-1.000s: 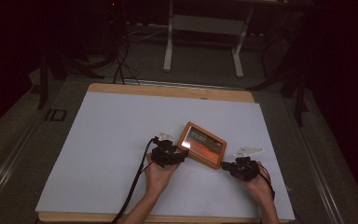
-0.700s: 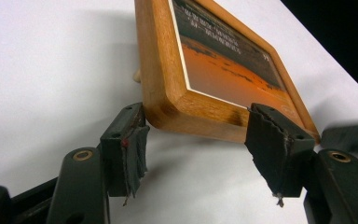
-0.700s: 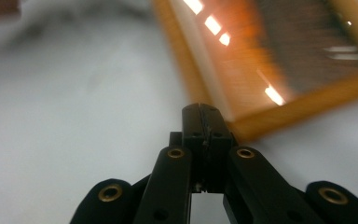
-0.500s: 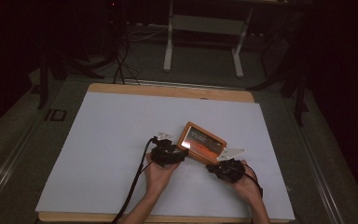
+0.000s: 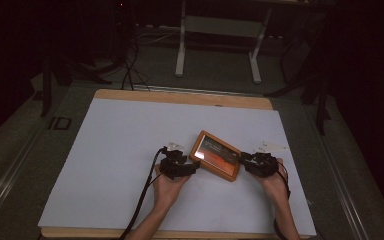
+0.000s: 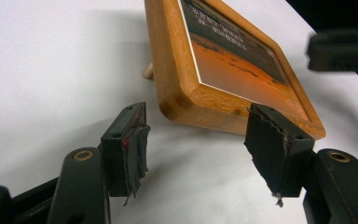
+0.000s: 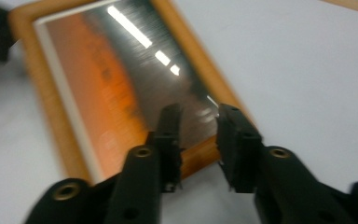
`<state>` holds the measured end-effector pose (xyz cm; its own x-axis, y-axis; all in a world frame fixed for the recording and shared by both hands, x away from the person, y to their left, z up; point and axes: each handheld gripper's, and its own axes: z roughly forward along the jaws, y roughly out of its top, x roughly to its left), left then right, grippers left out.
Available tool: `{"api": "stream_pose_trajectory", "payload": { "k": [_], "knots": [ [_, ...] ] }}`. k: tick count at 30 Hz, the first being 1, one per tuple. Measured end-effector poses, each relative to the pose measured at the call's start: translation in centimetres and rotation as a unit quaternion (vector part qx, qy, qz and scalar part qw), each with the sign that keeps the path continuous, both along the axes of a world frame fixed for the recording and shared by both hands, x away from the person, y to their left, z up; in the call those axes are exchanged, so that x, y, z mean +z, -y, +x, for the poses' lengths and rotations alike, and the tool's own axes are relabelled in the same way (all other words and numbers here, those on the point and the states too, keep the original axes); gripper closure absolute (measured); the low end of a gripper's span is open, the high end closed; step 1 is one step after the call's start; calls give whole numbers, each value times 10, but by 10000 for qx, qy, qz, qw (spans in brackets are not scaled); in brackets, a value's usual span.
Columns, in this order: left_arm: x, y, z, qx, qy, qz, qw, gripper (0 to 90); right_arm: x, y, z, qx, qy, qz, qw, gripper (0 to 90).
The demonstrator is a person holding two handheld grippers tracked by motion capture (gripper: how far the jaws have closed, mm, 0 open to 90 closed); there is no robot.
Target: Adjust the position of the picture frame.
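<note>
A wooden picture frame (image 5: 215, 155) with an orange and dark print leans back, tilted, on the white sheet (image 5: 120, 150). In the left gripper view the picture frame (image 6: 200, 93) rests on a small peg (image 6: 148, 71), its near corner just beyond my left gripper (image 6: 198, 144), whose pads stand apart and off the wood. My left gripper (image 5: 195, 165) is at the frame's left end and my right gripper (image 5: 242, 159) at its right end. My right gripper (image 7: 198, 137) has just been opening its jaws, which straddle the frame's (image 7: 121, 93) wooden edge with a gap showing.
The sheet covers a wooden table (image 5: 180, 97). Beyond the far edge, white stand legs (image 5: 182, 50) and cables (image 5: 130, 70) lie on the dark floor. My right gripper (image 6: 340, 49) shows far off in the left gripper view.
My right gripper has moved in to the frame's right end and gone from shut to open. My left gripper has stayed in place, open.
</note>
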<state>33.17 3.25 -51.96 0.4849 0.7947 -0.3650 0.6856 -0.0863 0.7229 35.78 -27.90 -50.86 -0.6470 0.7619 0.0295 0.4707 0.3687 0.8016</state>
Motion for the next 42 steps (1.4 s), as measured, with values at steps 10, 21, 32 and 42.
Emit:
{"api": "stream_pose_trajectory", "payload": {
  "k": [10, 21, 32, 42],
  "knots": [
    [1, 3, -4, -104, 48, 50, 9999, 410, -16, 4, 44, 37, -415, 369, 9985, 554],
    [-5, 11, -5, -214, -60, 49, 9997, 421, -19, 13, 51, 168, -839, 775, 9933, 699],
    [-4, 0, 2, -37, -228, -218, 9995, 386, -14, 3, 26, 395, -798, 451, 9950, 740],
    [-3, -20, 18, 195, -360, -275, 9988, 446, -14, -19, -1, 998, -963, 410, 9895, 737]
  ]
}}
